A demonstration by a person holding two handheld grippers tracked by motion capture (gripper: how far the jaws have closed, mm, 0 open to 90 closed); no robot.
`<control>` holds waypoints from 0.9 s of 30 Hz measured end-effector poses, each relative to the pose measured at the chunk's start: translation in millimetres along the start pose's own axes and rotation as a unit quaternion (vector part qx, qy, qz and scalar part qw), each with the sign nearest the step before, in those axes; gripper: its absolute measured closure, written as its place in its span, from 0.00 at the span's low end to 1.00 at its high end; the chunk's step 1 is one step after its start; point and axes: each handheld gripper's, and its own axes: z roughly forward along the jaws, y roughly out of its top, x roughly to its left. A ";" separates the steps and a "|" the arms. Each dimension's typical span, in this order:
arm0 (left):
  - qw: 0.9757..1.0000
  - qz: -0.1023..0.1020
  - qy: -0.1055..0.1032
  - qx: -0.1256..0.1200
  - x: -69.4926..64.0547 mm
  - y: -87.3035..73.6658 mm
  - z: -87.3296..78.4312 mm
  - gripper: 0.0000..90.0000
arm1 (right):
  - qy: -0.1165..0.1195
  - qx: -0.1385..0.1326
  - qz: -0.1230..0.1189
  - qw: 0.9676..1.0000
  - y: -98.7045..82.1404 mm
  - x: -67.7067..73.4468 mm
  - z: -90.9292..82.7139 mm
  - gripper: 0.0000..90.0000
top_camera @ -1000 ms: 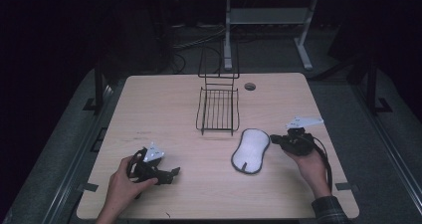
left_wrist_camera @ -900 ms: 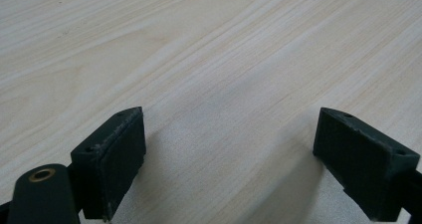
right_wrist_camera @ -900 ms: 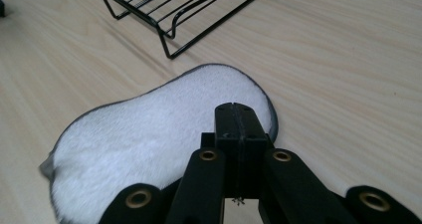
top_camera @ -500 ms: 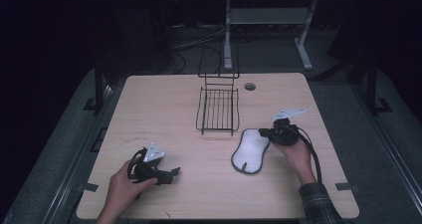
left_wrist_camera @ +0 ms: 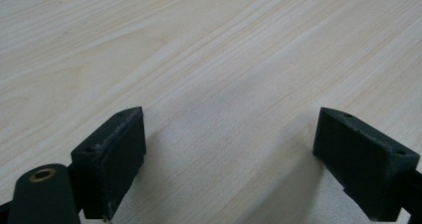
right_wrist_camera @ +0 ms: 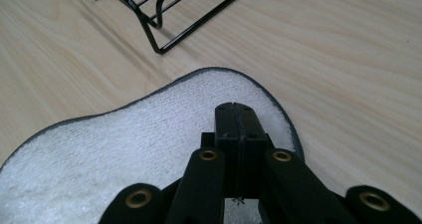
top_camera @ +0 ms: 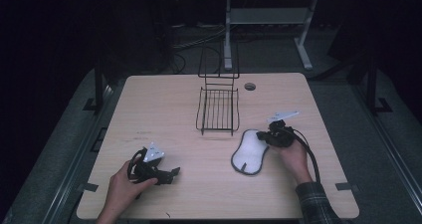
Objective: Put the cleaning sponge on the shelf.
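Observation:
A white oval pad [top_camera: 249, 154] with a dark rim lies flat on the wooden table [top_camera: 159, 104], right of centre. My right gripper [top_camera: 264, 137] points left at the pad's far end. In the right gripper view its jaws [right_wrist_camera: 236, 112] are pressed together with nothing between them, tips just over the pad [right_wrist_camera: 124, 149]. A black wire rack [top_camera: 218, 109] stands behind the pad, and its front corner [right_wrist_camera: 159, 20] appears beyond the jaws. My left gripper [top_camera: 174, 172] rests near the front left, held by a hand. Its jaws [left_wrist_camera: 229, 149] stand wide apart over bare wood.
A round cable hole [top_camera: 250, 86] sits in the table's back edge, right of the rack. Behind the table are a white desk frame [top_camera: 268, 20] and floor cables. A black cable [top_camera: 311, 157] trails from the right gripper along the forearm.
The right hand has moved left and slightly down, bringing its shut jaws to the pad's far end. The left hand and gripper have stayed still.

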 end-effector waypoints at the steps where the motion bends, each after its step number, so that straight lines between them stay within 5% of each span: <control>1: 1.000 0.000 0.000 0.000 -0.1 0.0 0.0 0.14 | -0.002 0.003 -0.002 1.000 -0.6 1.0 -1.1 1.00; 27: 1.000 -0.001 0.000 -0.001 -0.3 -0.2 -0.1 0.14 | -0.016 0.029 -0.010 0.999 -34.0 20.9 -38.5 1.00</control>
